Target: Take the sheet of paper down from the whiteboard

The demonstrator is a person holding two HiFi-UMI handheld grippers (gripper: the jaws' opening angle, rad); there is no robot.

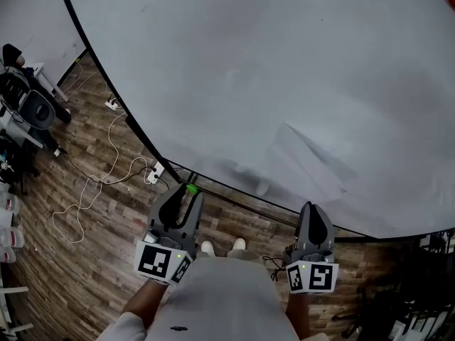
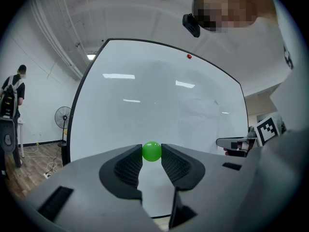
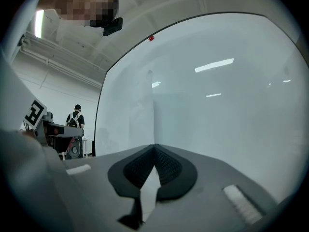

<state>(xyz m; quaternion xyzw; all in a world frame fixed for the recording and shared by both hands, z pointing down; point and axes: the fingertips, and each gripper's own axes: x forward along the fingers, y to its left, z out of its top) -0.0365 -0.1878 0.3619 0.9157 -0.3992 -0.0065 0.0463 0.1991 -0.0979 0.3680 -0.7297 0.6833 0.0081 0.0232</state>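
A big whiteboard (image 1: 284, 62) fills the head view. The pale sheet of paper (image 1: 307, 160) hangs on its lower right, creased and standing off the board. My right gripper (image 1: 313, 206) is just below it. In the right gripper view the sheet (image 3: 145, 110) runs edge-on down between the jaws, and the right gripper (image 3: 154, 146) is shut on it. My left gripper (image 1: 186, 190) is at the board's lower edge to the left, shut on a small green ball magnet (image 2: 151, 151). The left gripper view shows the sheet (image 2: 199, 115) faintly to the right.
A red magnet (image 2: 189, 56) sits high on the board. On the wooden floor at the left lie a power strip (image 1: 155, 172) and looped white cable (image 1: 85, 197), with chairs and gear (image 1: 28, 105) beyond. A person (image 2: 12, 88) and a fan (image 2: 63, 117) stand far left.
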